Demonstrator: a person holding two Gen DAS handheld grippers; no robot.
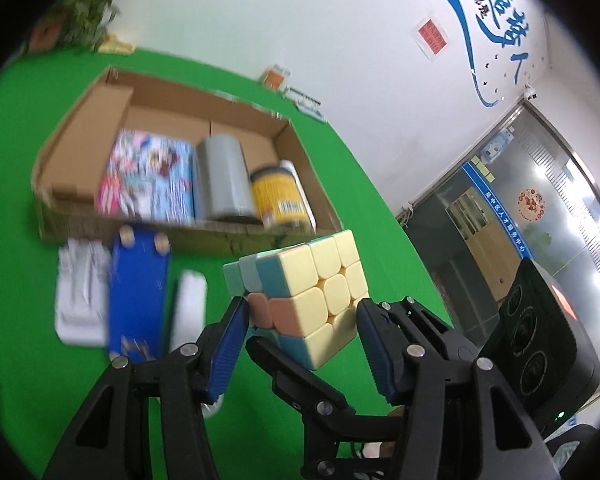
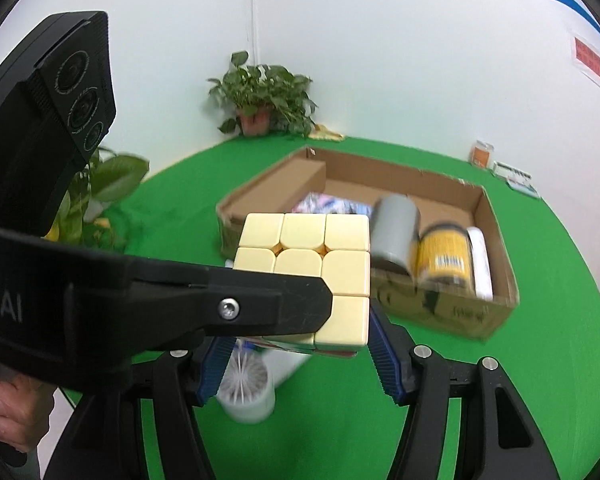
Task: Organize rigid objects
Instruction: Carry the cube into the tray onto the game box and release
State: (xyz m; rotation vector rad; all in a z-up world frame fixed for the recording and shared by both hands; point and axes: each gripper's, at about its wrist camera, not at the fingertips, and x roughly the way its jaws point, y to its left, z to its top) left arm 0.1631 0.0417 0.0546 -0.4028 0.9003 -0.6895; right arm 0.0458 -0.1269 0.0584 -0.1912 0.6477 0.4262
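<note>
A pastel puzzle cube (image 1: 320,280) with a pale yellow face (image 2: 304,248) hangs above the green table, gripped from two sides. My left gripper (image 1: 300,314) has its blue pads pressed on the cube's left and right flanks. In the right wrist view my right gripper (image 2: 300,342) clamps the cube's lower part, and a black finger (image 2: 260,304) of the left gripper crosses in front of it. Behind the cube stands an open cardboard box (image 1: 204,96), also seen in the right wrist view (image 2: 440,316). It holds a colourful booklet (image 1: 148,176), a grey cylinder (image 1: 224,176) and a yellow-labelled can (image 1: 280,196).
On the green cloth before the box lie a blue toy skateboard (image 1: 140,292), a white packet (image 1: 80,292) and a white bar (image 1: 190,304). Under the cube stands a white cup (image 2: 246,392) with a brush. Potted plants (image 2: 264,100) stand at the far wall. A hand (image 2: 8,416) grips the left handle.
</note>
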